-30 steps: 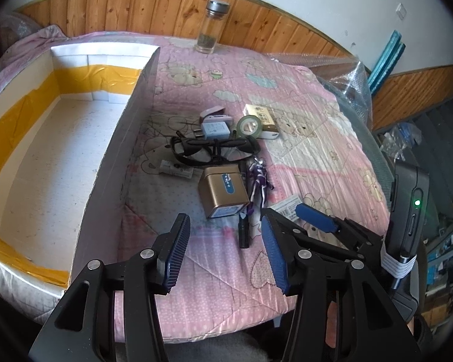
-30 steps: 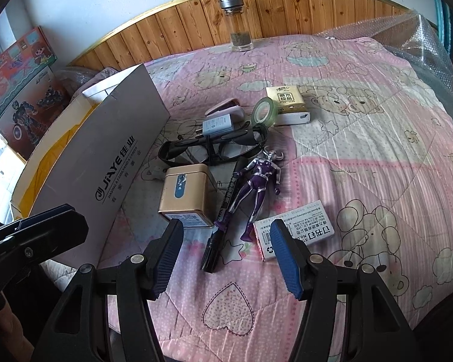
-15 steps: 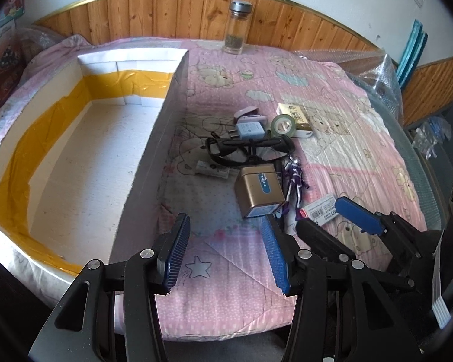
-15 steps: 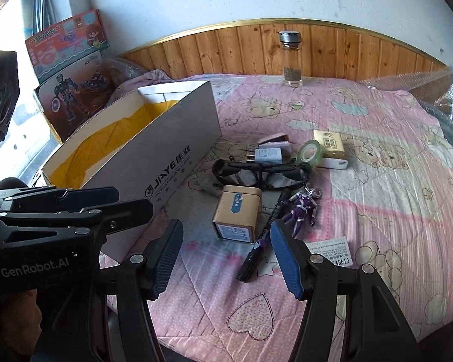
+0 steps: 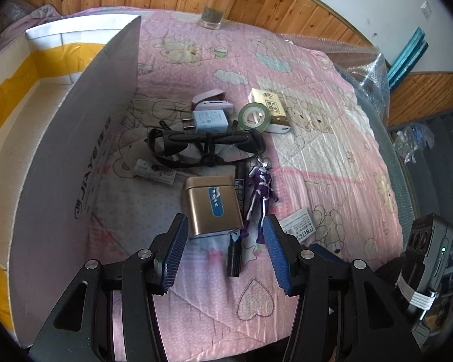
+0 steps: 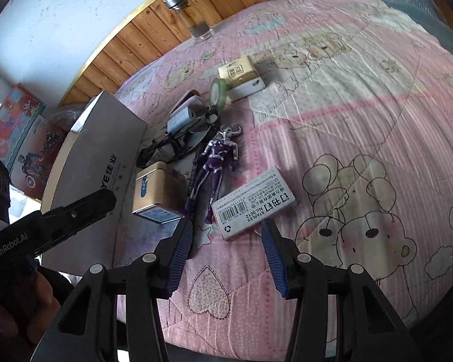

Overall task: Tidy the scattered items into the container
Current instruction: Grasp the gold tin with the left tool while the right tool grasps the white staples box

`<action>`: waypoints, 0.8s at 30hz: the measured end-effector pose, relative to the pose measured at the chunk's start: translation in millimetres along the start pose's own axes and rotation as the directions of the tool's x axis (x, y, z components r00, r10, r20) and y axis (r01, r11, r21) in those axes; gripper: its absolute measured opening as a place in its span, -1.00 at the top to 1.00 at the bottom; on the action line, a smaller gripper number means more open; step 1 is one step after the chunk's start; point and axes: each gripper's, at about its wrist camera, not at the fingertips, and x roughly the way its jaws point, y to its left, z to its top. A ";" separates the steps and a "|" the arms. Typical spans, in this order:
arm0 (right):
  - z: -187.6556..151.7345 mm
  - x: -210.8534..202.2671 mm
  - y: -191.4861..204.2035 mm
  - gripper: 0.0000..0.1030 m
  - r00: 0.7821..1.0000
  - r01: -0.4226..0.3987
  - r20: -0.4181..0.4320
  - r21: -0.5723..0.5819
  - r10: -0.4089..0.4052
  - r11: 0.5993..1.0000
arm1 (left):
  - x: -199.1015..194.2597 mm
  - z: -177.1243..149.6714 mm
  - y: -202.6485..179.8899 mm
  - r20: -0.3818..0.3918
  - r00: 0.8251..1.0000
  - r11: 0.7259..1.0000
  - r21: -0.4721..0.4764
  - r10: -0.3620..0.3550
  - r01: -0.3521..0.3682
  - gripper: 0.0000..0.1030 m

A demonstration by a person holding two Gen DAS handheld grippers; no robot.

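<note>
Cardboard box (image 5: 75, 163) stands at my far left on the pink quilt (image 5: 323, 163), its tall grey side wall facing the clutter and its yellow-taped inside bare as far as I can see. Just right of that wall lies a small white tube (image 5: 155, 174), and beyond it the black goggles (image 5: 202, 144) sprawl across the middle, with a white plug adapter (image 5: 210, 119) and a pink case (image 5: 210, 96) behind them. My left gripper (image 5: 223, 250) hangs over the near edge of the pile, its jaws spread wide and just now opening a little more, nothing pressed between the pads; the gold tin (image 5: 211, 206) sits right ahead of its left finger and a black marker (image 5: 238, 220) runs down into the gap. Next comes the purple action figure (image 5: 261, 194), lying beside the marker, then the roll of green tape (image 5: 254, 116) leaning by a yellow carton (image 5: 270, 105) farther back. A glass bottle (image 5: 216, 0) stands upright by the wooden headboard. My right gripper (image 6: 226, 255) hovers above the staples box (image 6: 253, 202), whose near edge lies just ahead of the gap; its jaws have just been closing somewhat but stand apart, touching nothing.
</note>
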 end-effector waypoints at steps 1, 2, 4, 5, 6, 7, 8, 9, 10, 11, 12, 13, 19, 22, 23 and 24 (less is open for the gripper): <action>0.0 3.0 -3.9 0.04 1.000 -0.007 -0.012 0.021 0.007 1.000 | 5.9 1.8 -1.6 -0.009 1.000 1.000 0.003 0.005 -0.005 -0.06; 0.3 6.2 -8.1 0.04 1.000 -0.017 -0.021 0.044 0.018 0.999 | 12.1 3.5 -3.0 -0.018 1.000 1.000 0.005 0.010 -0.010 -0.06; 2.1 14.4 -14.8 0.03 0.998 -0.038 -0.045 0.092 0.042 0.995 | 23.4 6.8 -3.8 -0.030 0.999 1.000 0.007 0.027 -0.026 -0.08; 3.0 18.8 -17.8 0.03 0.997 -0.041 -0.056 0.114 0.047 0.993 | 28.4 8.2 -4.4 -0.031 0.999 0.999 0.011 0.044 -0.043 -0.10; 4.0 23.3 -20.4 0.03 0.997 -0.043 -0.064 0.133 0.052 0.990 | 33.4 9.9 -4.2 -0.035 0.998 0.998 0.011 0.059 -0.059 -0.10; 4.7 27.4 -23.3 0.03 0.996 -0.045 -0.071 0.153 0.056 0.987 | 37.8 11.4 -3.3 -0.041 0.997 0.998 0.008 0.064 -0.064 -0.10; 5.8 28.5 -25.8 0.03 0.996 -0.056 -0.060 0.170 0.067 0.984 | 41.9 12.5 -0.7 -0.046 0.997 0.998 0.006 0.067 -0.067 -0.10; 8.0 28.7 -27.3 0.03 0.997 -0.057 -0.047 0.175 0.067 0.983 | 46.7 13.3 0.8 -0.053 0.996 0.997 0.005 0.074 -0.074 -0.10; 9.8 29.6 -28.5 0.03 0.997 -0.056 -0.039 0.179 0.064 0.982 | 51.9 14.1 2.8 -0.063 0.995 0.997 0.003 0.079 -0.079 -0.10; 11.3 30.7 -29.9 0.02 0.997 -0.064 -0.030 0.189 0.070 0.980 | 56.4 14.4 5.0 -0.070 0.995 0.997 0.000 0.074 -0.074 -0.11; 12.7 31.7 -30.3 0.02 0.997 -0.070 -0.022 0.196 0.075 0.978 | 59.4 14.5 7.6 -0.069 0.995 0.998 -0.005 0.069 -0.070 -0.13; 14.5 33.3 -29.5 0.01 0.997 -0.069 -0.018 0.193 0.074 0.979 | 62.3 14.8 10.0 -0.068 0.996 0.998 -0.011 0.060 -0.061 -0.13; 29.0 42.5 -18.6 -0.19 0.999 -0.044 0.005 0.155 0.044 0.987 | 74.6 14.4 21.9 -0.076 0.997 0.999 -0.037 0.005 -0.008 -0.09; 36.0 48.3 -5.6 -0.12 1.000 0.029 0.008 0.084 -0.030 0.996 | 76.0 15.3 21.5 -0.068 0.998 1.000 -0.024 0.002 -0.003 -0.08; 37.4 50.2 -2.3 0.03 0.998 0.064 0.010 0.056 -0.065 0.996 | 75.8 15.5 21.9 -0.062 0.998 1.000 -0.023 0.001 -0.002 -0.08; 38.2 51.4 -0.9 0.23 0.995 0.100 0.013 0.030 -0.100 0.995 | 76.1 15.1 22.6 -0.061 0.998 1.000 -0.024 -0.005 0.003 -0.07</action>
